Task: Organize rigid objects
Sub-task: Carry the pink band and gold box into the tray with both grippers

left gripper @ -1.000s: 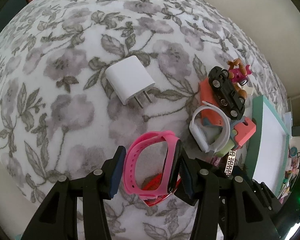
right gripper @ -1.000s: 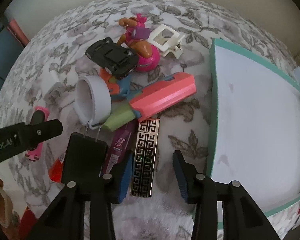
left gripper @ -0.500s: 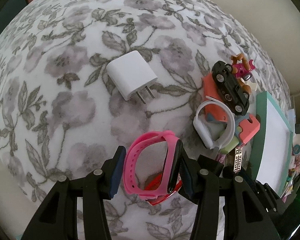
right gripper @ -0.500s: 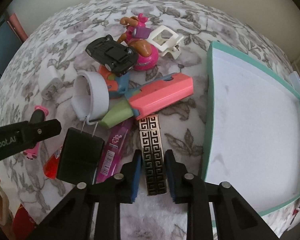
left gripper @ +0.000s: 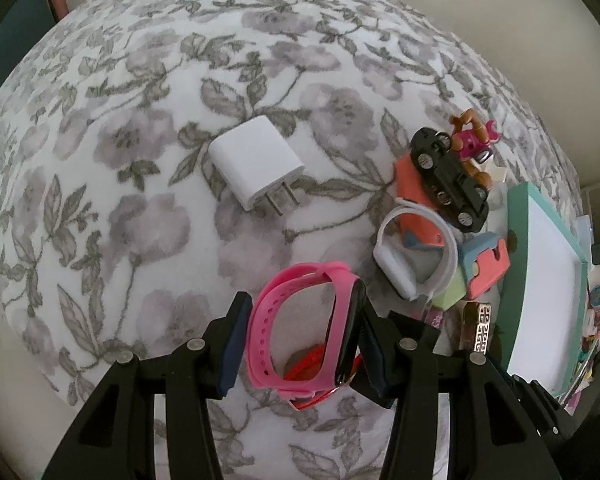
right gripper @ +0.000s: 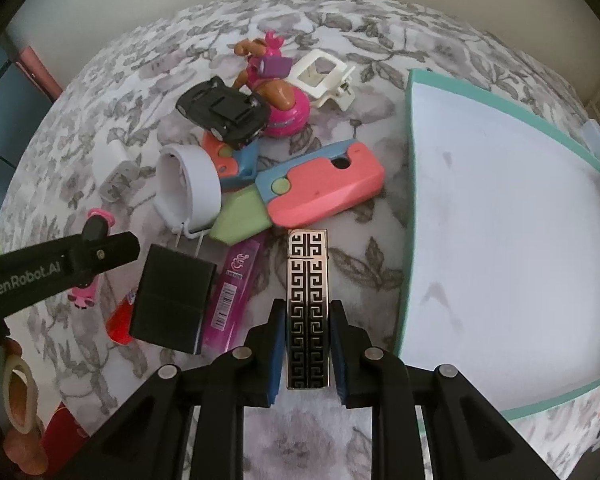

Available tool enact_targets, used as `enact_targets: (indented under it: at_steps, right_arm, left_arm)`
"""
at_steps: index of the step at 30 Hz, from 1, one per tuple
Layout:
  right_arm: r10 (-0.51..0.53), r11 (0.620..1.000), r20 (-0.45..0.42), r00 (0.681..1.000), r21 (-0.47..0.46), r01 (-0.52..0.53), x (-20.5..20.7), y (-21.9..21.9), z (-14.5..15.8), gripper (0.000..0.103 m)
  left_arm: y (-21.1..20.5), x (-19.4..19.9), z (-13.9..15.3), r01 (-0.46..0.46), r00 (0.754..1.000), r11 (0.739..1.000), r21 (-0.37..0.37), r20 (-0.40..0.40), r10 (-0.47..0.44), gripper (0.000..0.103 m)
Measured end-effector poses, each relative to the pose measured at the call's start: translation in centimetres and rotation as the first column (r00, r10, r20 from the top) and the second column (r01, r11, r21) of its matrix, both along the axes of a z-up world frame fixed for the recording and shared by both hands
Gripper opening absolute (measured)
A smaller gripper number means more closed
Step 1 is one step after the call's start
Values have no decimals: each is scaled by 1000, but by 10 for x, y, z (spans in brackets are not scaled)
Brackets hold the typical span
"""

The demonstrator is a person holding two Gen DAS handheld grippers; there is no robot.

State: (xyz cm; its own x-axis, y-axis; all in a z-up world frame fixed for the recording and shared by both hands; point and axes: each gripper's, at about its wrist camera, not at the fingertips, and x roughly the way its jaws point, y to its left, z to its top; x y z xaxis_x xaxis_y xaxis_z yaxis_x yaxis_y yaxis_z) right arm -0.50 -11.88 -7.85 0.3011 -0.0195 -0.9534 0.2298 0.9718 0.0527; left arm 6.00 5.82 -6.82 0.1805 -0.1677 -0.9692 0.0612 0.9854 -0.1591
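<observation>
My left gripper [left gripper: 300, 344] is shut on a pink watch band [left gripper: 300, 332], held just above the floral cloth. My right gripper [right gripper: 306, 354] is shut on a black-and-silver patterned lighter [right gripper: 308, 304], which also shows in the left wrist view [left gripper: 478, 326]. A pile lies ahead of the right gripper: a black toy car [right gripper: 224, 114], a pink toy figure [right gripper: 280, 92], a white band [right gripper: 190, 188], a pink and green toy knife [right gripper: 320, 188], a black charger [right gripper: 172, 304] and a magenta tube [right gripper: 230, 292]. A white charger [left gripper: 256, 168] lies apart on the cloth.
A teal-rimmed white tray [right gripper: 410, 152] stands to the right of the pile and is empty. A white hair clip [right gripper: 324, 78] lies behind the pile. A red object [right gripper: 118, 320] lies under the black charger. The left gripper's arm [right gripper: 56, 266] reaches in at the left.
My right gripper moved forward and closed from wide open onto the patterned lighter. My left gripper kept hold of the pink watch band and lifted slightly.
</observation>
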Motion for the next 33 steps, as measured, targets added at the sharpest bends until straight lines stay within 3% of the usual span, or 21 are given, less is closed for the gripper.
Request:
enact_targets:
  at_steps: [18, 21, 26, 33]
  right_arm:
    - [-104, 993, 153, 983, 63, 95, -16, -32, 50, 22]
    - [-152, 986, 189, 970, 95, 136, -20, -48, 59, 22]
    - [-213, 977, 228, 950, 62, 204, -24, -72, 70, 22]
    - [-336, 941, 237, 912, 57, 333, -36, -119, 70, 22]
  left_arm:
    - [-27, 0, 45, 50, 993, 999, 4, 105, -50, 52]
    - [-48, -2, 55, 103, 986, 995, 20, 127, -105, 52]
    - [-95, -3, 66, 182, 974, 983, 13, 135, -182, 53]
    - [-159, -10, 59, 289, 951, 957, -1, 110, -287, 53]
